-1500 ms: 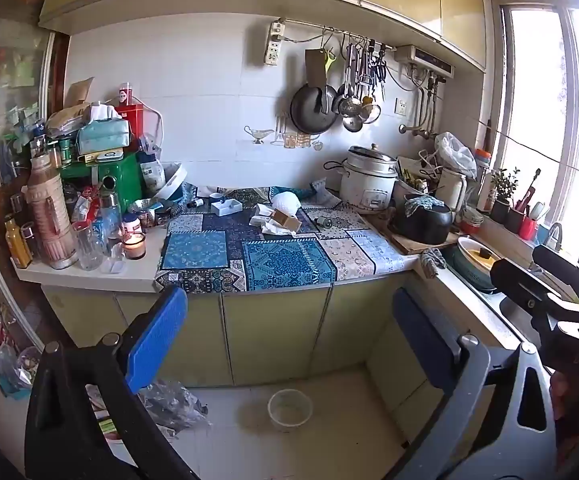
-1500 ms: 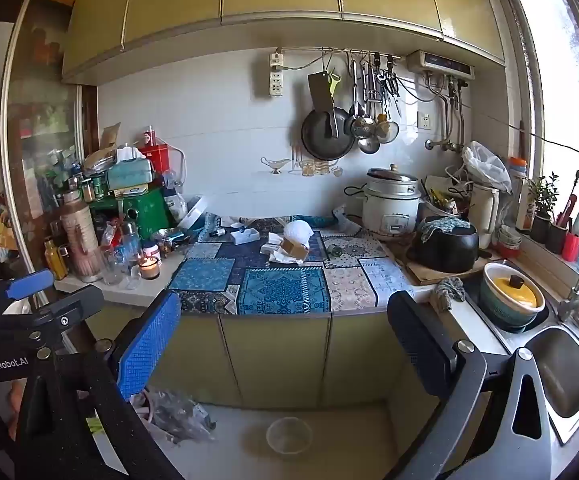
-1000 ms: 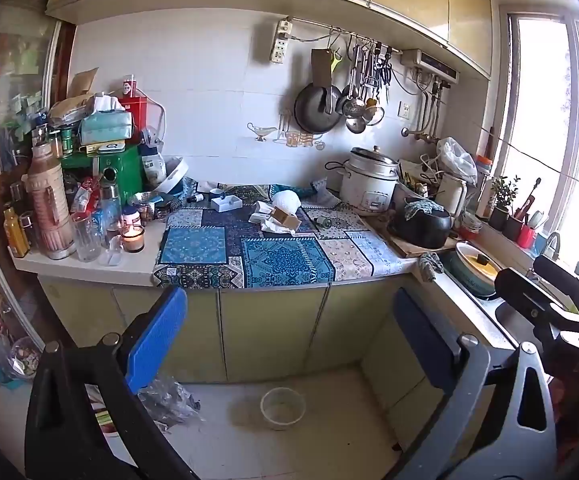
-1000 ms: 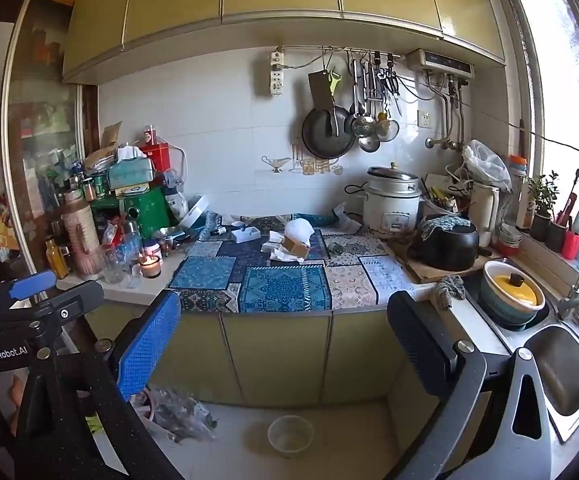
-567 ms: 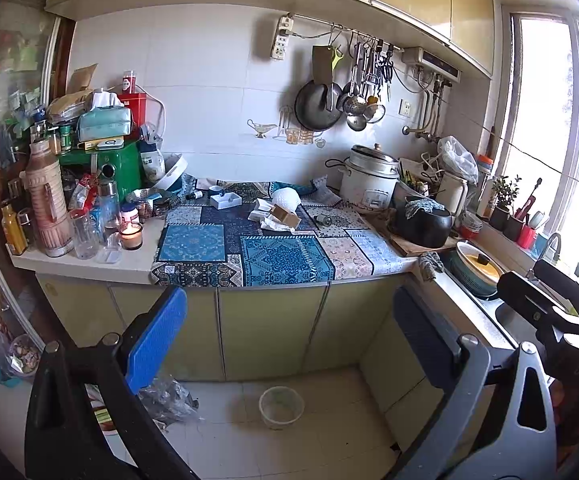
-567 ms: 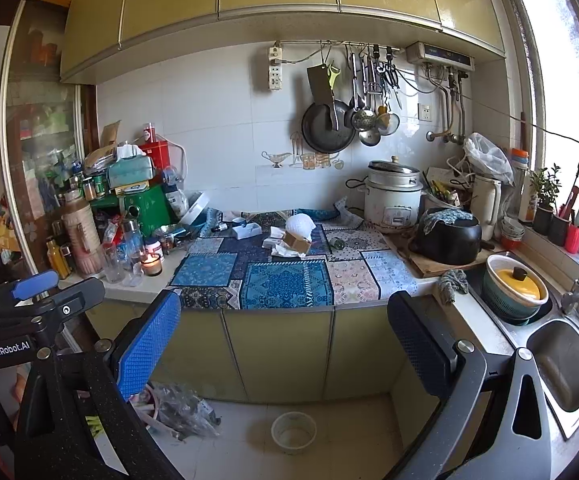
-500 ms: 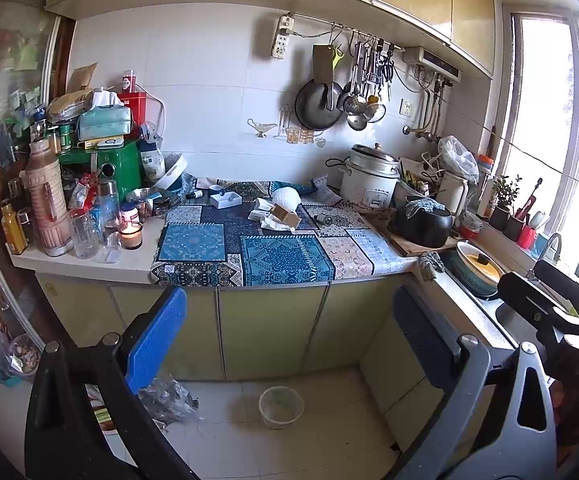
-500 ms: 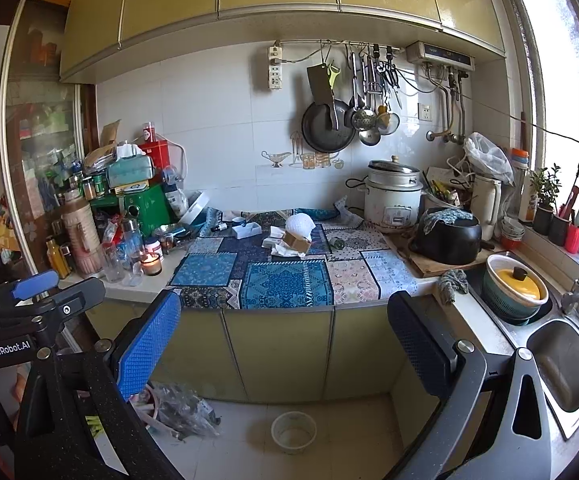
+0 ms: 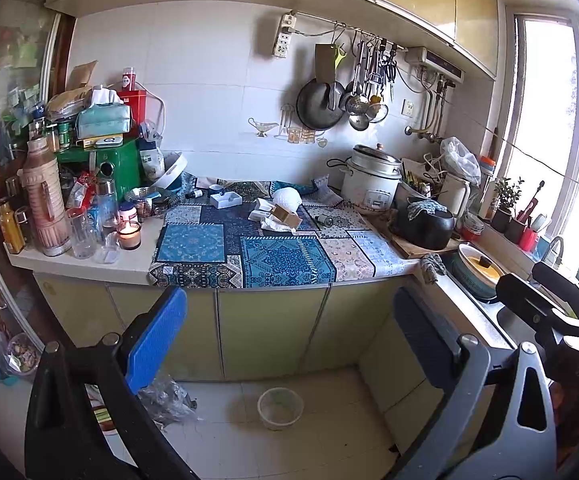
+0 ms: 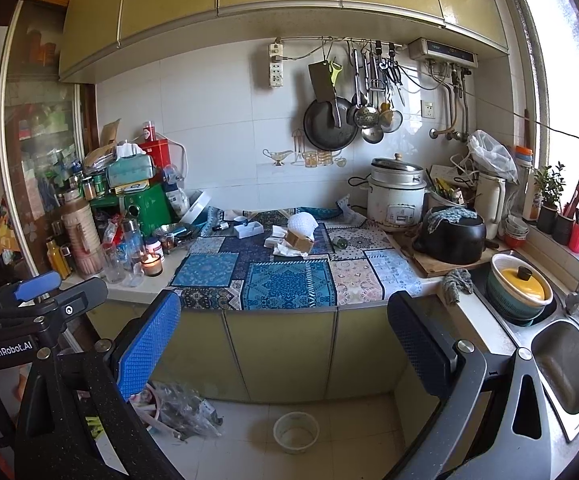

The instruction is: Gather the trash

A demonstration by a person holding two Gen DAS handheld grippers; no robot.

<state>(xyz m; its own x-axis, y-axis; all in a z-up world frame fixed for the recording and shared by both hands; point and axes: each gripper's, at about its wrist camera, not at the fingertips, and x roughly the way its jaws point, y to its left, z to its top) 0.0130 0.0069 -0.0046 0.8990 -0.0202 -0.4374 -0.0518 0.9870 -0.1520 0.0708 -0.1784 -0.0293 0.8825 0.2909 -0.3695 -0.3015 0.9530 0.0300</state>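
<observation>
Left gripper: the left gripper (image 9: pixel 289 344) with blue-padded fingers is spread wide and holds nothing, raised in front of the yellow-green cabinet doors (image 9: pixel 273 328).
Right gripper: the right gripper (image 10: pixel 285 348) has its fingers wide apart and empty too; its black body shows at the right edge of the left wrist view.
Trash on the counter: crumpled white paper scraps (image 10: pixel 289 250) lie under a small brown cardboard box (image 10: pixel 299 241), touching a white netted foam wrapper (image 10: pixel 302 224), all on the blue patchwork-patterned cloth (image 10: pixel 287 280) well beyond both grippers.
Trash on the floor: a crumpled clear plastic bag (image 10: pixel 187 404) lies at the cabinet foot, near a small round white plastic tub (image 10: pixel 295 432) on the pale tiles.
Counter left: a lit candle in a glass jar (image 10: pixel 152 264) stands beside clear bottles.
Counter right: a white rice cooker (image 10: pixel 397 196), a black pot (image 10: pixel 451 242) on a wooden board.
Sink: a steel sink (image 10: pixel 565 368) beside a yellow-lidded bowl (image 10: pixel 519 280).
</observation>
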